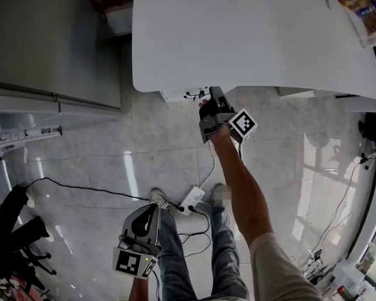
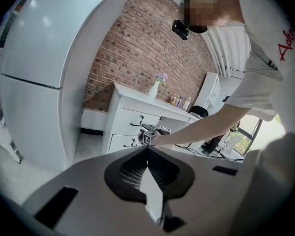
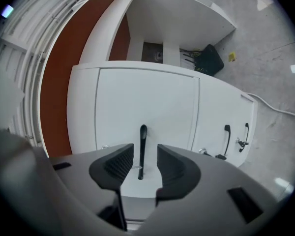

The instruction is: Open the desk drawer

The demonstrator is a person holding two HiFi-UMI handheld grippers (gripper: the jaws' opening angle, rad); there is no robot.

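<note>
Two grippers | we read right gripper jaws apart astride black drawer handle | left gripper jaws together | white desk ahead | tiled floor beneath | brick wall beyond

**Brick, white furniture and a polished floor in daylight**

A red brick wall runs behind a white desk. The desk top carries a small vase of pale flowers and a few bottles. A tall pale refrigerator stands near the desk's left side. The floor is glossy grey marble-look tile, with bright patches of daylight towards the right. A white power strip lies on the tile, and a black cable trails off to the left. Past a white cabinet, a window shows greenery.
</note>
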